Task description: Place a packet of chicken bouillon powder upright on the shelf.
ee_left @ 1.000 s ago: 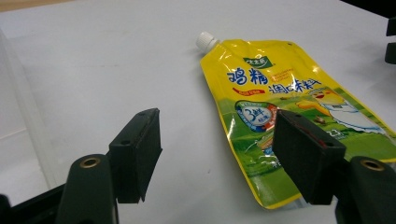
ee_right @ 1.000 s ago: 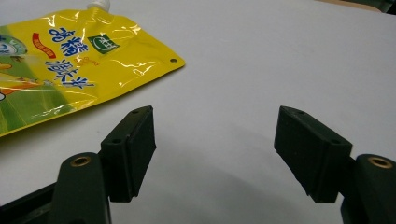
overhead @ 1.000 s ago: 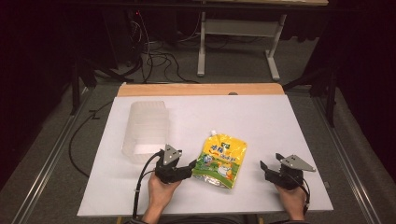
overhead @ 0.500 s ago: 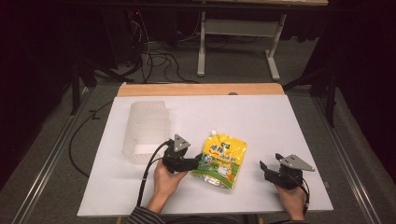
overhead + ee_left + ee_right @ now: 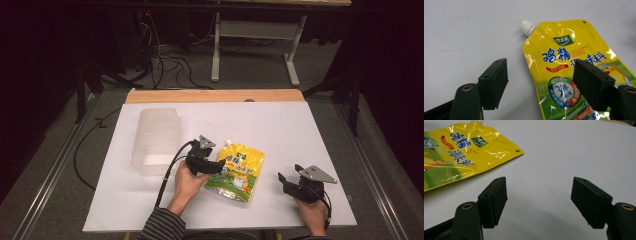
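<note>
Yellow spout pouch point(image 5: 236, 169) lies flat on white table point(image 5: 280, 130), near front edge, between the two grippers; white screw cap point(image 5: 526, 27) points away from person. Clear plastic bin point(image 5: 156, 140) sits to its left, apart.

Left gripper point(image 5: 220, 168) at pouch's left edge: jaws have just been opening, now spread wide, one pad over bare table, other above the printed face, nothing pinched. Right gripper point(image 5: 286, 183) well to the right of pouch, jaws wide apart, empty, over bare table.

Handling (judgement): soft foil-film bag, glossy, prob. slippery; granule fill will shift and sag if lifted by one corner. Not fragile. Best hold: stiff spout neck just below cap, or the flat sealed top edge; belly too slack for a firm pinch.

Views: left gripper view gives cap ribbing, label print, hang hole at top corner point(image 5: 517, 151); high view gives bin, overall layout, both hands. Right gripper view catches pouch's top corner only.
</note>
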A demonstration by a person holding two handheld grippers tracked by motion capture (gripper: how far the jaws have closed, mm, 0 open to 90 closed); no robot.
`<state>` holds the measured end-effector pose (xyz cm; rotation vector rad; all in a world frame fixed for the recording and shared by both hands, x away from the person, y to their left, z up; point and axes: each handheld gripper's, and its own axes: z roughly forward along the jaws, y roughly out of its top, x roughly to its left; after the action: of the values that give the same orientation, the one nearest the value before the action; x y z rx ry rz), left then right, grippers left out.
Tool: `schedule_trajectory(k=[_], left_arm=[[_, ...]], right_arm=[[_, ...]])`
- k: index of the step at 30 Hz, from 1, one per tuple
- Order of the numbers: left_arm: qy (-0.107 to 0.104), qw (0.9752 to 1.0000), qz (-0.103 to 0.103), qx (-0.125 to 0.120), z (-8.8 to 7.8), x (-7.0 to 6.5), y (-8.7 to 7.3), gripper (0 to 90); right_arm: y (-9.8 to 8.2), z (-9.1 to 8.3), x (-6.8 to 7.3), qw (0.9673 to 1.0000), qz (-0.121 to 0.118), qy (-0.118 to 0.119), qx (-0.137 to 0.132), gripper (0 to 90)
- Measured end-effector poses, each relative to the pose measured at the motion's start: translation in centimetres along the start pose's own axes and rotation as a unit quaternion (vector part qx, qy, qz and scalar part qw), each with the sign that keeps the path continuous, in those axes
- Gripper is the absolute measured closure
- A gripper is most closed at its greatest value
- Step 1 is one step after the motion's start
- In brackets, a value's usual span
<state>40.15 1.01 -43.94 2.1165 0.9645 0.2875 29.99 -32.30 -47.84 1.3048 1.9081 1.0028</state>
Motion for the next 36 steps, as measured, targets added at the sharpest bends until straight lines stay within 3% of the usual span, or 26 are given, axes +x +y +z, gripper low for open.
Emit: schedule_trajectory(k=[8,12,19,24,26,36], left_arm=[[-0.005,0.9988,-0.002,0.049,2.4,0.2,0.8,29.2],[-0.008,0.9984,-0.016,0.053,3.4,0.3,1.1,28.1],[-0.009,0.9973,-0.021,0.069,4.8,0.2,0.9,27.9],[0.004,0.9973,-0.007,0.073,5.0,0.0,0.7,28.3],[0.015,0.9971,0.011,0.073,5.1,-0.4,0.6,28.7],[0.003,0.9973,0.022,0.07,4.9,-0.9,0.5,45.3]], right_arm=[[0.0,0.1,0.2,0.9999,-0.01,-0.006,0.006,29.4],[0.0,0.0,0.1,1.0,-0.004,-0.002,0.002,29.4],[0.0,0.0,0.1,1.0,-0.003,-0.003,0.003,29.4],[0.0,0.0,0.1,1.0,-0.007,-0.004,0.004,29.4],[0.0,0.1,0.1,0.9999,-0.01,-0.004,0.006,29.4],[0.0,0.1,0.2,0.9999,-0.01,-0.005,0.006,29.3]])
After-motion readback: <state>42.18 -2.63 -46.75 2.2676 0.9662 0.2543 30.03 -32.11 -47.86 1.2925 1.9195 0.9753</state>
